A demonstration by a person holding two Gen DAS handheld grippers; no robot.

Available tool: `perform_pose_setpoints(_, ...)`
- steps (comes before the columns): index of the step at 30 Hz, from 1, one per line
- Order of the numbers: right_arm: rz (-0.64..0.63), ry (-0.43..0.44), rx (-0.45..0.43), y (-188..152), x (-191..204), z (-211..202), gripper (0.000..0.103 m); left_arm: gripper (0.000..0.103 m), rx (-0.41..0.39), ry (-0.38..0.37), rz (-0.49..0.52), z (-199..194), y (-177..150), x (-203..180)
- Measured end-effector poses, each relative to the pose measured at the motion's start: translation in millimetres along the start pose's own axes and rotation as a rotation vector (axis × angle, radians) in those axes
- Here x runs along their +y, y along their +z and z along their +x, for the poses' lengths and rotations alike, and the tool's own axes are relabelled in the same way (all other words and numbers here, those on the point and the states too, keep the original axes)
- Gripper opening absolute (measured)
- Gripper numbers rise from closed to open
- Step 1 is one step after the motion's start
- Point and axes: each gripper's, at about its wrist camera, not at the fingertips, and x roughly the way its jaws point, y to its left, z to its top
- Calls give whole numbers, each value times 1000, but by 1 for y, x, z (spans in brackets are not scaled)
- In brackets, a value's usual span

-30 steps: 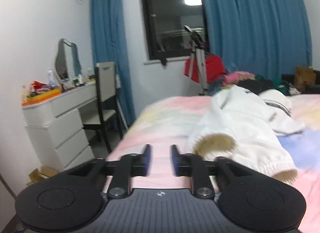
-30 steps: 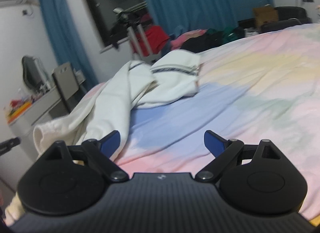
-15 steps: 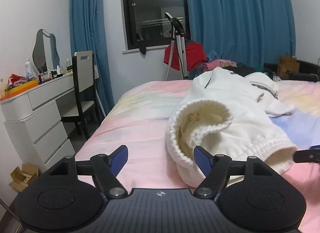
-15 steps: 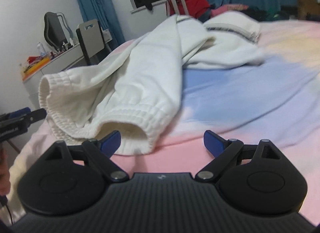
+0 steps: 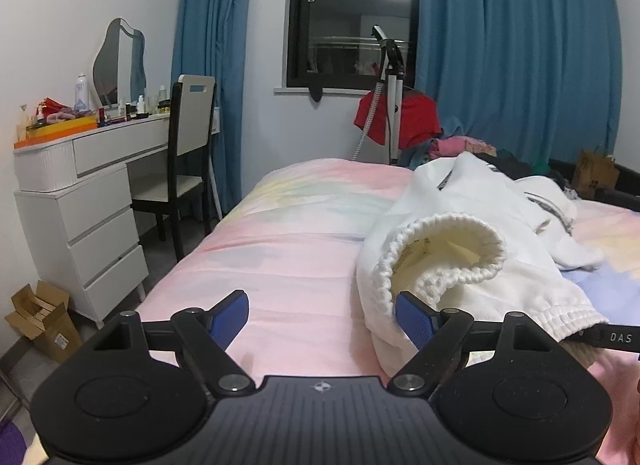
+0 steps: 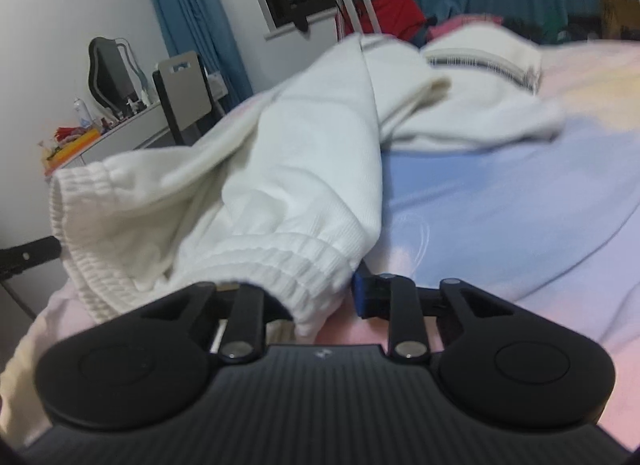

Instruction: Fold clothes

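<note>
1. Across the room, one bed (image 5: 288,249) under a pastel pink, yellow and blue cover filled most of both wrist views.
2. Two blue curtains (image 5: 516,65) flanked one dark window (image 5: 352,17) on the far wall.
3. One white dresser (image 5: 84,201) with drawers stood by the left wall, one chair (image 5: 188,145) pushed up to it and one mirror (image 5: 118,61) on top among small bottles too small to count.
4. One white garment (image 5: 472,233), fleecy with ribbed cuffs, lay crumpled on the bed, stretching away toward a heap of other clothes near the curtains. Two ribbed cuff openings faced the cameras at the near end.
5. One tripod (image 5: 390,85) stood by the window with one red garment (image 5: 416,117) draped behind it.
6. One folded cardboard box (image 5: 40,317) lay on the floor beside the dresser.
7. The right gripper (image 6: 320,297) had just been closing, and its jaws pinched one ribbed cuff (image 6: 296,265) of the white garment; only its right blue pad showed, the left hidden under the cloth.
8. The left gripper (image 5: 322,317) had just been opening; its jaws stood wide, the right pad touching or just beside the other cuff (image 5: 440,257), nothing clamped between them.
</note>
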Motion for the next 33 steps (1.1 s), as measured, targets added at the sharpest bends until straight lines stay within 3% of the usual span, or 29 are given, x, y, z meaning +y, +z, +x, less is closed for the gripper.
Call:
perform_pose_setpoints(7, -108, -33, -133, 14, 10, -67, 20, 90, -79, -113, -20, -27, 11, -13)
perform_pose_setpoints(11, -44, -44, -156, 21, -1, -112, 20, 92, -86, -184, -32, -37, 13, -26)
perform_pose_setpoints(15, -4, -84, -104, 16, -13, -137, 20, 94, -89, -238, -32, -43, 13, -38)
perform_pose_setpoints(21, 114, -113, 86, -10, -38, -135, 23, 95, -53, -239, 13, -44, 5, -52)
perform_pose_setpoints(24, 118, -128, 99, -8, -33, -138, 25, 96, -45, -245, 38, -45, 0, -55)
perform_pose_setpoints(26, 120, -131, 102, -8, -30, -143, 36, 96, -42, -247, 59, -44, -3, -58)
perform_pose_setpoints(28, 131, -113, 100, -9, -30, -148, 59, 98, -44, -260, 81, -44, -6, -62)
perform_pose_setpoints(30, 143, -96, 92, -10, -31, -154, 70, 98, -49, -272, 109, -43, -9, -68)
perform_pose_setpoints(33, 166, -76, 74, -5, -33, -154, 70, 98, -54, -270, 176, -33, -15, -80)
